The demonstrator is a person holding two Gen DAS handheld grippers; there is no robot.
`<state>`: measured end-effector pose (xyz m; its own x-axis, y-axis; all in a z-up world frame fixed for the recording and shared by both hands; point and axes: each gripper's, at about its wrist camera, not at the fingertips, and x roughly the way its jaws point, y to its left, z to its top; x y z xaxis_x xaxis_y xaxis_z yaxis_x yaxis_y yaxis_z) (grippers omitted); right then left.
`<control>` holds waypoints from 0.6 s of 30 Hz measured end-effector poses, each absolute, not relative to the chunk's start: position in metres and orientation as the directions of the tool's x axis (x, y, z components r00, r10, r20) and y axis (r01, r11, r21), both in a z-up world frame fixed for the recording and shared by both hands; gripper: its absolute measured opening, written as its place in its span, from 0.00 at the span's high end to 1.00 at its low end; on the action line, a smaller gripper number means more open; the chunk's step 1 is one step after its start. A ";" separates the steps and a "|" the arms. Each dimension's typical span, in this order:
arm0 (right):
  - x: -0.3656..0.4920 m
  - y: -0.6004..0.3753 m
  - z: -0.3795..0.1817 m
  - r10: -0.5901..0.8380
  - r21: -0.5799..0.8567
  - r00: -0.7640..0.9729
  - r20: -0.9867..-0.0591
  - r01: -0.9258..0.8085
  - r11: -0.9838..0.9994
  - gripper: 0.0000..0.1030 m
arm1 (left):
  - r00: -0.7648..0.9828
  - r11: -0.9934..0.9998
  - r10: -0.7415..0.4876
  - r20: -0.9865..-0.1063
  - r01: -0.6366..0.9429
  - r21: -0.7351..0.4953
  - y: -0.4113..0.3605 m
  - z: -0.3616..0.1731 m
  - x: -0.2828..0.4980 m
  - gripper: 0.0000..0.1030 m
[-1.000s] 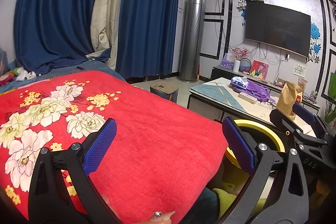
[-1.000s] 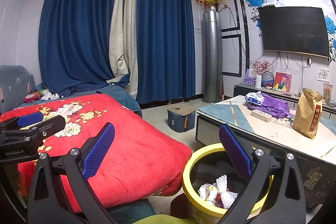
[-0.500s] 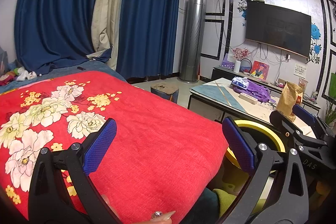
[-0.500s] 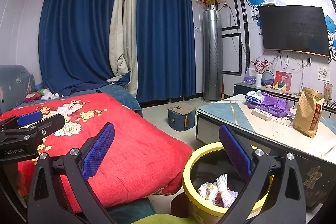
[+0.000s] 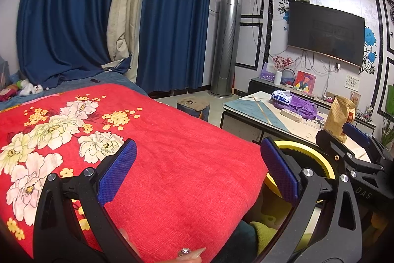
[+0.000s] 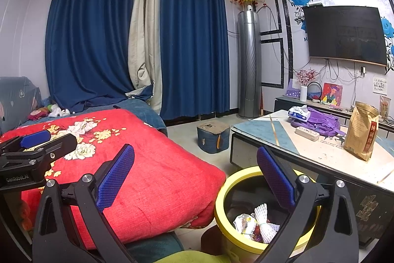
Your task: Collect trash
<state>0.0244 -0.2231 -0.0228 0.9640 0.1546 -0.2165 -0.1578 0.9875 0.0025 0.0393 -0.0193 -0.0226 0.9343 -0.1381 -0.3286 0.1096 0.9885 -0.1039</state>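
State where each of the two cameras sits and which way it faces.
Left wrist: on the left gripper, open, above the red blanket, facing the TV wall; a fingertip shows below, the right gripper at right.
Right wrist: on the right gripper, open, over the yellow bin holding trash, facing the curtains; left gripper at left.
Shared: blanket, bin, coffee table.

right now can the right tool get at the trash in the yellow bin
Probably yes: the right tool hangs open just above the yellow bin, whose top is uncovered, with the wrappers exposed and nothing between.
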 end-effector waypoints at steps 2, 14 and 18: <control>0.024 -0.222 -0.024 0.155 0.003 0.963 -0.220 -0.158 0.987 0.06 | 0.934 0.989 -0.139 -0.330 0.110 -0.103 -0.019 -0.023 0.040 0.10; 0.025 -0.222 -0.028 0.155 0.006 0.962 -0.227 -0.157 0.988 0.06 | 0.935 0.991 -0.117 -0.336 0.089 -0.099 -0.015 -0.023 0.045 0.10; 0.024 -0.223 -0.030 0.149 0.006 0.961 -0.234 -0.152 0.988 0.06 | 0.923 0.990 -0.119 -0.367 0.080 -0.120 -0.016 -0.026 0.051 0.10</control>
<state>0.0240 -0.2234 -0.0297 0.9607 0.1494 -0.2339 -0.1522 0.9883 0.0061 0.0508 -0.0156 -0.0264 0.9228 -0.1185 -0.3667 0.0795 0.9896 -0.1198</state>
